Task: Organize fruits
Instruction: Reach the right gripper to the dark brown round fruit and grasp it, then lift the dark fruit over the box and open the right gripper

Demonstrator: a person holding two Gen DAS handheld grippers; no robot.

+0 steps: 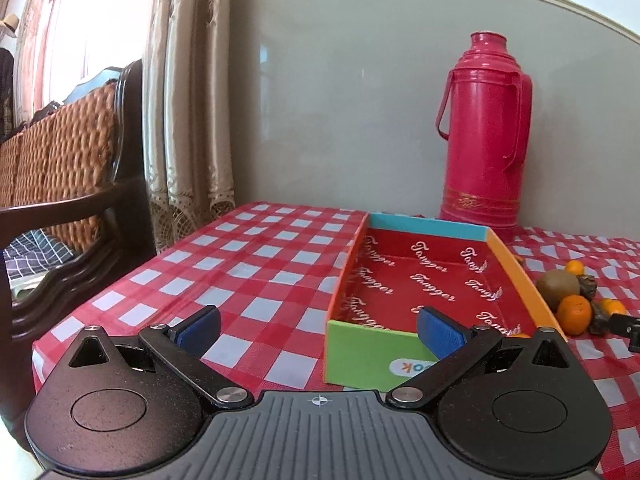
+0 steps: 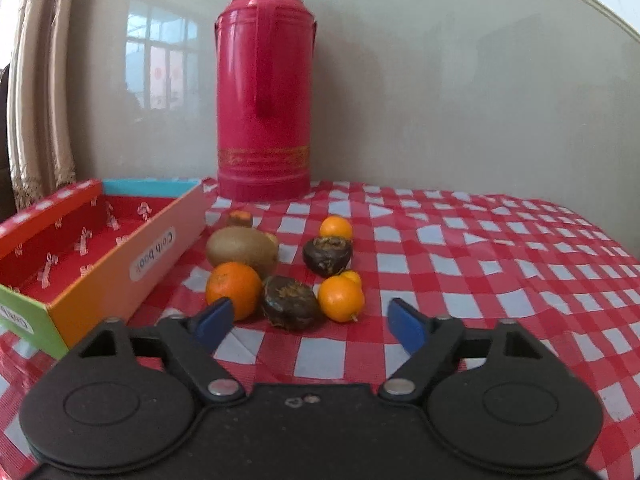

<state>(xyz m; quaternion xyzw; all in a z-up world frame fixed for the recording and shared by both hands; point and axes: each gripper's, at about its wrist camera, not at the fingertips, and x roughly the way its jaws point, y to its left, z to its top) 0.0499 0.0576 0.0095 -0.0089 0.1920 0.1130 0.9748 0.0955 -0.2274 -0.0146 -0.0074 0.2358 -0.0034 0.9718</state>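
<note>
A shallow cardboard box [image 1: 360, 346] with a red printed inside lies on the checked tablecloth; it also shows in the right wrist view [image 2: 120, 264]. Beside its right wall lies a pile of fruit: a brown kiwi [image 2: 242, 250], a large orange [image 2: 234, 288], small oranges [image 2: 341, 298] [image 2: 336, 227], and two dark wrinkled fruits [image 2: 290, 302] [image 2: 327, 255]. The kiwi [image 1: 558, 286] and an orange [image 1: 574, 314] show in the left wrist view too. My left gripper [image 1: 318, 326] is open and empty at the box's near end. My right gripper [image 2: 310, 322] is open and empty just before the fruit.
A tall pink thermos [image 2: 264, 80] stands at the back against the wall, also in the left wrist view [image 1: 484, 132]. A wooden chair with a woven cushion [image 1: 68, 168] and curtains stand left of the table. The tablecloth [image 2: 500, 280] stretches to the right.
</note>
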